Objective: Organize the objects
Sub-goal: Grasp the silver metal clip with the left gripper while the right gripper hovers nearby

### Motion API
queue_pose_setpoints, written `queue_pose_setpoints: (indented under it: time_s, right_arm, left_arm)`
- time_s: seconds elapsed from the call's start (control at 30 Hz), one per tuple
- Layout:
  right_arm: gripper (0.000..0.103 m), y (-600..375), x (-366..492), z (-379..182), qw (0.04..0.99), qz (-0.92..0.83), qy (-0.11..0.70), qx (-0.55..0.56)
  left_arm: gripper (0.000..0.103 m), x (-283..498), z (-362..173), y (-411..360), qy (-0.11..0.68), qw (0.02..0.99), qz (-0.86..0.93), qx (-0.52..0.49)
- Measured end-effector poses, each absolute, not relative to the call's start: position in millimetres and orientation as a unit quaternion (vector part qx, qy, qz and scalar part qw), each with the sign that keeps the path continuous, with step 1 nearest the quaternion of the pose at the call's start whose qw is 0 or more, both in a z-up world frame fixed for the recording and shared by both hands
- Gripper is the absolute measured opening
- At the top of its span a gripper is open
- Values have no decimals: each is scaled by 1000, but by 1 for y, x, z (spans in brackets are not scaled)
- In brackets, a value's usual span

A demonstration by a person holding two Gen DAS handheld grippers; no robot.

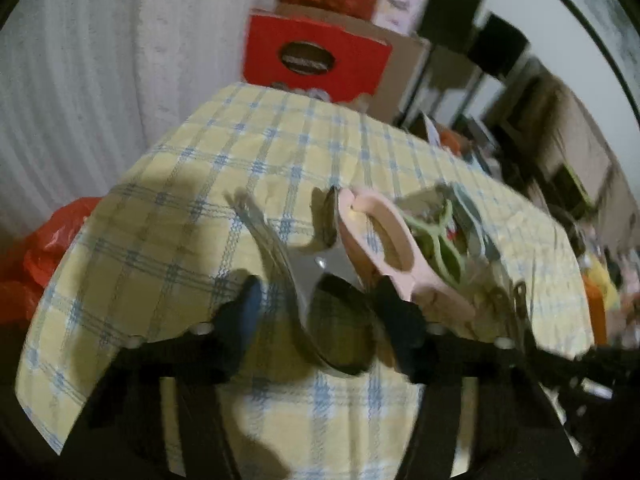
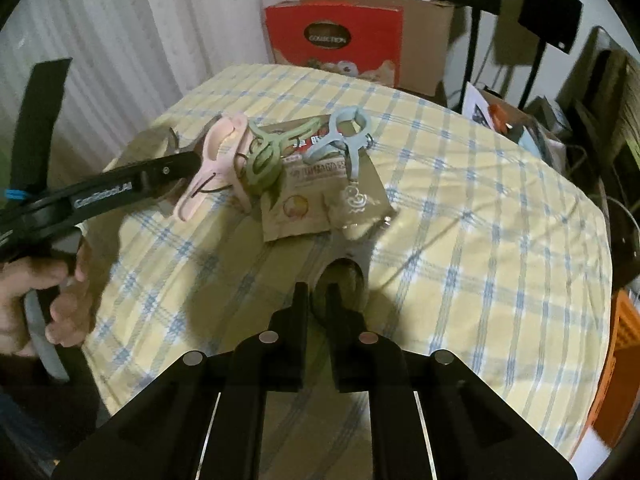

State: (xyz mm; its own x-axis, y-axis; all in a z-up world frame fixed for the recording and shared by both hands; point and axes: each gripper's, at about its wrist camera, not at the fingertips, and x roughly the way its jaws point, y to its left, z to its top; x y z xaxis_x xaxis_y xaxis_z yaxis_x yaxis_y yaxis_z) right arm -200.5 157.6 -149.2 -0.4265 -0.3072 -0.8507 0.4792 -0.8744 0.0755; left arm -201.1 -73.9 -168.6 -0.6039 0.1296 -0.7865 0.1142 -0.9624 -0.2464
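Pink clip (image 2: 218,160), green clip (image 2: 267,156) and blue clip (image 2: 346,134) lie over a brown snack packet (image 2: 320,196) on the checked tablecloth (image 2: 460,240). My left gripper (image 1: 316,304) is open, its fingers either side of the pink clip's (image 1: 384,240) handle end; the green clip (image 1: 436,240) lies just beyond. The left gripper shows from the side in the right wrist view (image 2: 188,164), its tip at the pink clip. My right gripper (image 2: 318,294) is nearly shut and empty, low over the cloth in front of the packet.
A red carton (image 2: 336,40) and cardboard boxes (image 2: 424,40) stand behind the table. A white curtain (image 2: 120,40) hangs at left. A red plastic bag (image 1: 44,256) lies left of the table. Cluttered shelves and an orange crate (image 2: 624,344) are at right.
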Motion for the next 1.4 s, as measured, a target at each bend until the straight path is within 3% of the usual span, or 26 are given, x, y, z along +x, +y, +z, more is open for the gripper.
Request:
queue_pose_setpoints:
  time_s: [0.1, 0.33, 0.4, 0.43, 0.47, 0.53, 0.63, 0.73, 1.0, 1.1, 1.13, 1.2, 1.27, 1.4]
  right_arm:
    - [10, 168, -189, -145, 227, -845, 70, 480]
    - [10, 200, -173, -140, 197, -853, 40, 482]
    - [13, 205, -172, -136, 195, -856, 26, 478]
    - [16, 207, -172, -134, 194, -859, 18, 474]
    - [23, 208, -173, -133, 192, -861, 13, 471]
    - [32, 206, -177, -133, 180, -865, 3, 469]
    - [36, 200, -186, -134, 165, -870, -15, 465]
    - [52, 185, -196, -137, 160, -873, -11, 460]
    - [53, 147, -210, -160, 139, -877, 60, 457]
    - [41, 146, -205, -163, 132, -888, 73, 435]
    - [30, 145, -203, -164, 137, -889, 75, 431]
    - [28, 143, -199, -164, 140, -889, 80, 429]
    - [28, 142, -196, -163, 138, -890, 86, 425]
    - [27, 145, -190, -162, 137, -891, 74, 427]
  left_arm:
    - [41, -192, -165, -93, -150, 17, 877, -456]
    - [41, -176, -156, -112, -127, -10, 864, -487]
    - [46, -174, -148, -115, -133, -21, 874, -467]
    - [60, -174, -146, -117, -137, -29, 877, -460]
    - [65, -174, -144, -120, -140, -44, 879, -453]
    - [65, -174, -145, -124, -142, -63, 881, -446]
    - [66, -178, -152, -128, -156, -82, 883, -435]
    - [69, -184, -161, -127, -165, -96, 881, -433]
    - [70, -193, -172, -110, -127, -102, 878, -450]
    - [70, -194, -175, -101, -101, -111, 882, -447]
    - [70, -195, -175, -98, -87, -115, 882, -449]
    - [61, -195, -174, -95, -83, -110, 884, -446]
    - [35, -194, -172, -95, -86, -114, 885, -443]
    - [34, -187, -167, -106, -148, -110, 883, -431]
